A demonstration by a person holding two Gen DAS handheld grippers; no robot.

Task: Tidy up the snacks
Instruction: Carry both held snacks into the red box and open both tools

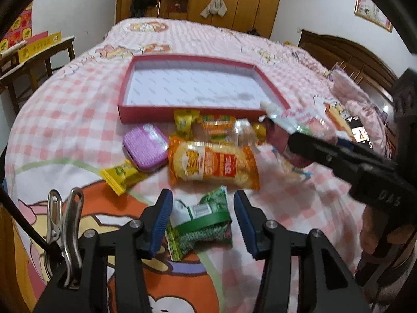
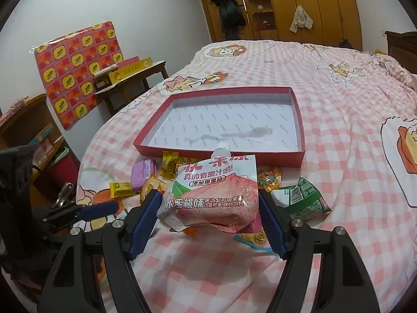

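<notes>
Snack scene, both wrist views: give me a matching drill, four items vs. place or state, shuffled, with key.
Items:
1. peach pouch
2. green packet
3. red tray
4. purple tin

Places or states:
A. holds no snacks, lies on the bed behind the pile
B. gripped in the right claw, lifted off the bed
C. on the bed between the open left claw's pads, not gripped
D. on the bed at the left edge of the pile, beside a yellow candy

Pairs: 1-B, 2-C, 3-A, 4-D
</notes>
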